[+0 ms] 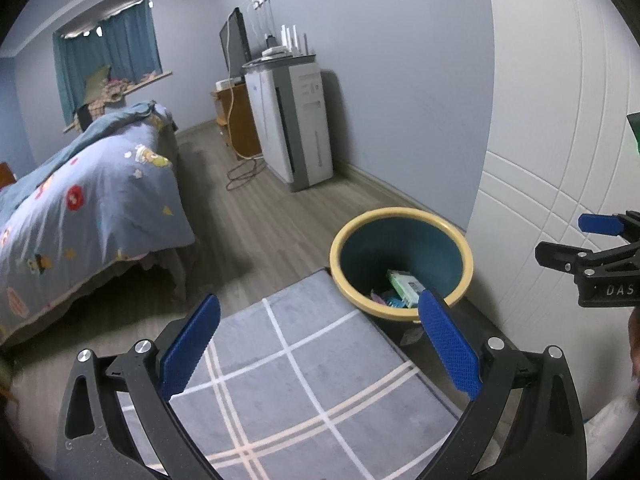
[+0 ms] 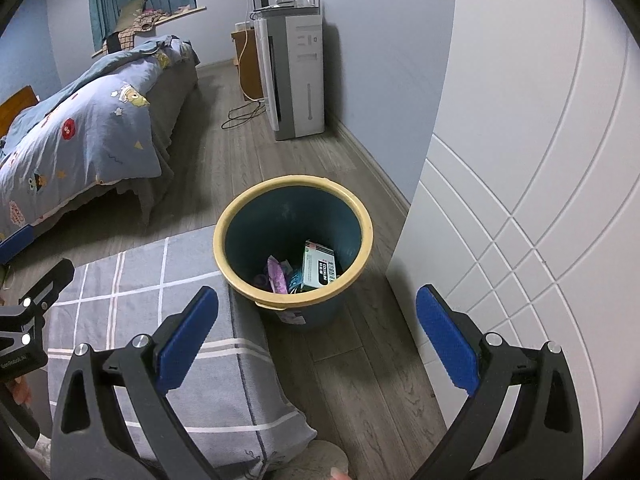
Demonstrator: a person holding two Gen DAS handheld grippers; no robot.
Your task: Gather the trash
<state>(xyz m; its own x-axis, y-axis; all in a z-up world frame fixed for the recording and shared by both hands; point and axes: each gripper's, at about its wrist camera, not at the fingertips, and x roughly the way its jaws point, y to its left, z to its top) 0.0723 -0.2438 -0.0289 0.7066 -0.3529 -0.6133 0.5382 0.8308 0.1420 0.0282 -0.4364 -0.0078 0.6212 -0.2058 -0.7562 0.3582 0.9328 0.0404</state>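
The trash bin [image 2: 294, 240] is a round teal bucket with a wide yellow rim, standing upright on the wood floor [image 2: 360, 360]. Inside, at its bottom, lie a green and white box [image 2: 318, 270] with a black label, leaning against the wall, a purple wrapper [image 2: 277, 274] beside it, and some smaller bluish scraps between them that are too small to tell apart.

From the right gripper [image 2: 318, 312], whose jaws stand wide apart and hold nothing, the bin sits straight ahead, just beyond the blue pads. For the left gripper [image 1: 320, 320], jaws also spread wide and empty, the bin [image 1: 402, 264] lies ahead and toward its right finger, whose tip overlaps the rim.

A grey checked cushion [image 1: 304, 368] lies under the left jaws, touching the bin. A white panelled door [image 2: 540, 200] stands right of it, a bed [image 1: 92, 208] well to the left.
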